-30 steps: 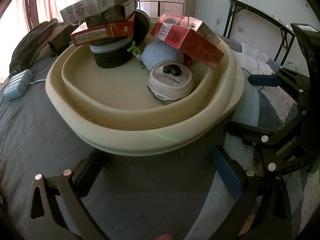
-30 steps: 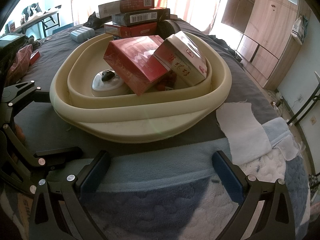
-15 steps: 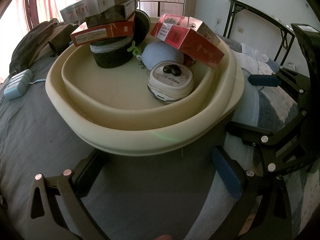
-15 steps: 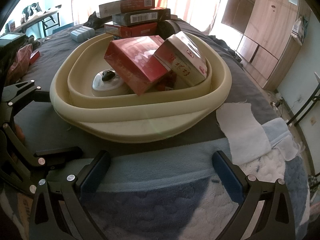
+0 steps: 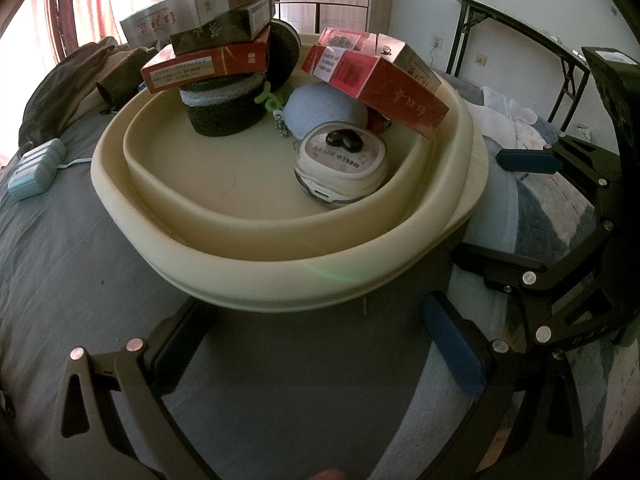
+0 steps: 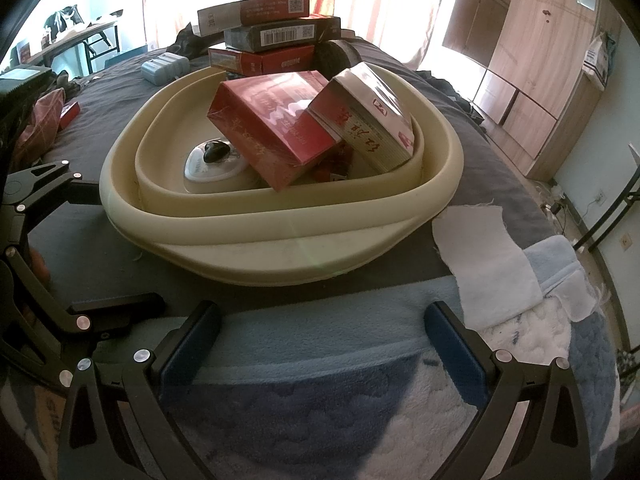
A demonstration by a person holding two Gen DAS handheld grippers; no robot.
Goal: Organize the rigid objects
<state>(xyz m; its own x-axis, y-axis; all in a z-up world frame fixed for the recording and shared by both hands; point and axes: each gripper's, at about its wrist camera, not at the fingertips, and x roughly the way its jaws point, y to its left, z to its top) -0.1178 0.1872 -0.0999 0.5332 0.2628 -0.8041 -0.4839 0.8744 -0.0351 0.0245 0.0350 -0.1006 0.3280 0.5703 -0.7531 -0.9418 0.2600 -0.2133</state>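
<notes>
A cream basin sits on the grey bed. In it a stack of three boxes rests on a black round container. Two red boxes lean at the basin's far side. A white round case with a black item on top lies beside a blue ball. My left gripper is open and empty just before the basin. My right gripper is open and empty, near the basin over the blue blanket.
A light blue power strip lies on the bed beyond the basin. A white cloth lies right of the basin. A small red box lies at the left. Folding tables and a wardrobe stand around the bed.
</notes>
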